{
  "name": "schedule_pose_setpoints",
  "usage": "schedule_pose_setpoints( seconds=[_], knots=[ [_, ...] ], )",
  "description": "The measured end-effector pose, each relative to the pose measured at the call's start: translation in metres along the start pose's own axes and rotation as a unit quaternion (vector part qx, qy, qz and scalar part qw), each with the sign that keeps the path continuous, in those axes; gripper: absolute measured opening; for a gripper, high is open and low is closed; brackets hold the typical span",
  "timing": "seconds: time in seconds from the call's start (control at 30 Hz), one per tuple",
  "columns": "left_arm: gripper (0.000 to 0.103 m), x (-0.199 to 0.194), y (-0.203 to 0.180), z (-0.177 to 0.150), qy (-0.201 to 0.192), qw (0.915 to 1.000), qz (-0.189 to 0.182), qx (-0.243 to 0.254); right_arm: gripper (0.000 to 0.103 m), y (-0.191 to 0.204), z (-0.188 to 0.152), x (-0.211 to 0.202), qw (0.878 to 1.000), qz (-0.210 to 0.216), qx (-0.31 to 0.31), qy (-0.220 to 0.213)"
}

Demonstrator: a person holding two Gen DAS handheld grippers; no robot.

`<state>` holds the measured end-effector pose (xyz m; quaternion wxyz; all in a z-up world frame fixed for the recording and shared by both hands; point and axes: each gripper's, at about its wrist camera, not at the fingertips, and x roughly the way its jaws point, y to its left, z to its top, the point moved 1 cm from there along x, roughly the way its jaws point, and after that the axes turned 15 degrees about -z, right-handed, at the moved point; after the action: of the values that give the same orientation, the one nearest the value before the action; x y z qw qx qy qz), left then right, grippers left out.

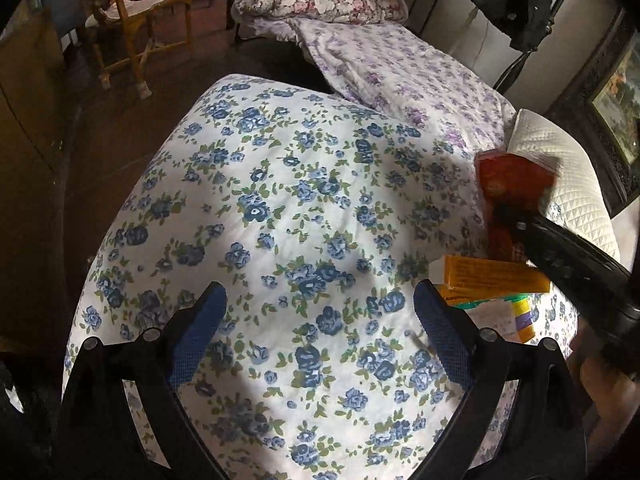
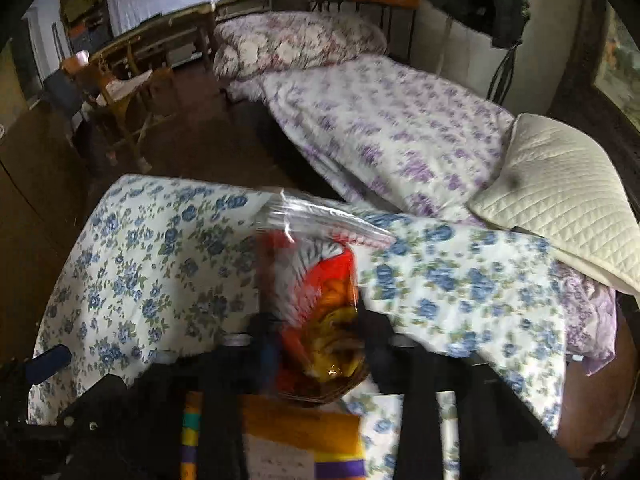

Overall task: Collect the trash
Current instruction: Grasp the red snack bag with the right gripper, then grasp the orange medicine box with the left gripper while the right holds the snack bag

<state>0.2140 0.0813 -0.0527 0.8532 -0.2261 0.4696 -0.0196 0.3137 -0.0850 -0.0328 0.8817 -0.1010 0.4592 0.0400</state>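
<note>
Beds (image 1: 320, 208) number two, the near one in blue-flowered cover. One snack wrapper (image 2: 320, 300), long axis pointing away, is pinched in the right gripper (image 2: 316, 344), jaws closed on it. Left gripper (image 1: 320, 336) hovers open and empty, one stack of boxes (image 1: 492, 280) just right of it.

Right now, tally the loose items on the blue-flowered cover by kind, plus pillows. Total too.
Snack packet, red and orange, clear top: 1, shut in the right gripper
Cardboard boxes, yellow-orange: 2, upper box lying on lower box
White quilted pillow: 1
Total: 4
Left gripper holds nothing, open over the blue-flowered cover.
</note>
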Motion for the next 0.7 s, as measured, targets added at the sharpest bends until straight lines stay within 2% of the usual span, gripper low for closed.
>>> schedule_pose_setpoints(
  seconds=[0.23,0.37,0.47,0.6,0.7],
  knots=[
    [0.092,-0.009,-0.016,-0.005,-0.008,0.9997,-0.009,0.020,0.022,-0.058,-0.029,-0.064,0.995,0.005,0.070,-0.065],
    [0.092,-0.008,-0.029,-0.007,-0.011,0.9983,-0.017,0.055,0.022,-0.100,-0.072,-0.106,0.991,-0.001,0.092,-0.095],
    [0.092,-0.007,-0.042,-0.008,-0.022,0.9949,-0.031,0.094,0.022,-0.123,-0.110,-0.124,0.989,-0.008,0.118,-0.088],
    [0.092,0.002,-0.057,-0.008,-0.021,0.9876,-0.035,0.152,0.022,-0.145,-0.171,-0.132,0.983,0.006,0.171,-0.061],
    [0.092,0.011,-0.069,-0.005,-0.009,0.9809,-0.037,0.191,0.023,-0.149,-0.193,-0.127,0.985,0.007,0.167,-0.046]
  ],
)
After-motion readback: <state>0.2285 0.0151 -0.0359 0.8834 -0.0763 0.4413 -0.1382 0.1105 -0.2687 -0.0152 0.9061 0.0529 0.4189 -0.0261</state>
